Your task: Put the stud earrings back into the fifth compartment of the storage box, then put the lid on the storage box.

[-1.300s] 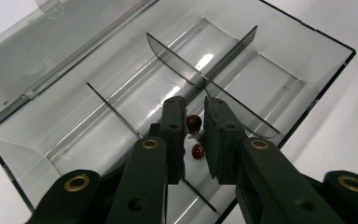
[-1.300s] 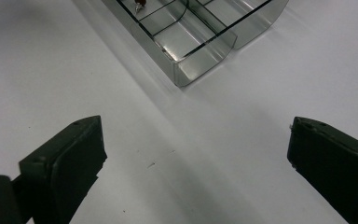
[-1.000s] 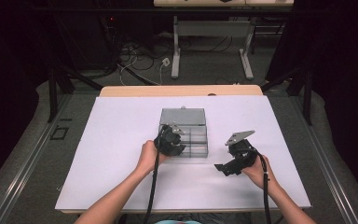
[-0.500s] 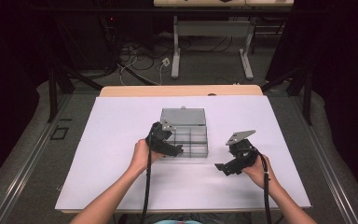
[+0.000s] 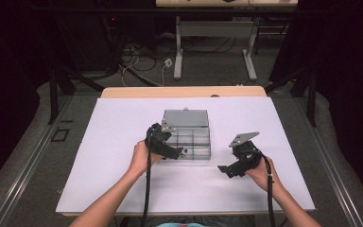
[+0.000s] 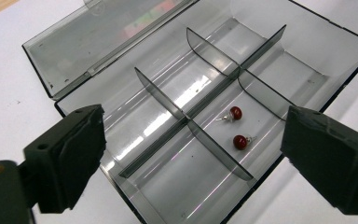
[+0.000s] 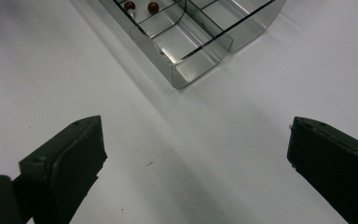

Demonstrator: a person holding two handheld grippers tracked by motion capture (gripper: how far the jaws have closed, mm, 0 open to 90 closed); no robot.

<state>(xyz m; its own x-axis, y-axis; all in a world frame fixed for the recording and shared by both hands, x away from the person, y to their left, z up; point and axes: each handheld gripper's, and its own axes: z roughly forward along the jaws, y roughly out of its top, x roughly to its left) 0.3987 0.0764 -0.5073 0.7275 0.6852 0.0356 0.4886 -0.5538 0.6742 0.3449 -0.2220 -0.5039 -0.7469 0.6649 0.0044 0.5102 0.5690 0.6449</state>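
Left gripper [image 6: 191, 154] above crosswise-lying box [image 6: 177, 84]

White table cover [image 5: 123, 137], wooden table edge [image 5: 137, 92], grey floor with cables [image 5: 142, 52], metal desk legs [image 5: 178, 52].

1. Left gripper [image 5: 178, 152]: black, blocky body, thick square jaws; a grey three-cornered plate [image 5: 168, 127] on top.
2. Right gripper [image 5: 223, 170]: the same black build, its grey plate [image 5: 244, 138] larger.
3. A black cable [image 5: 147, 189] trails from each.
4. Forearms bare, no sleeves.
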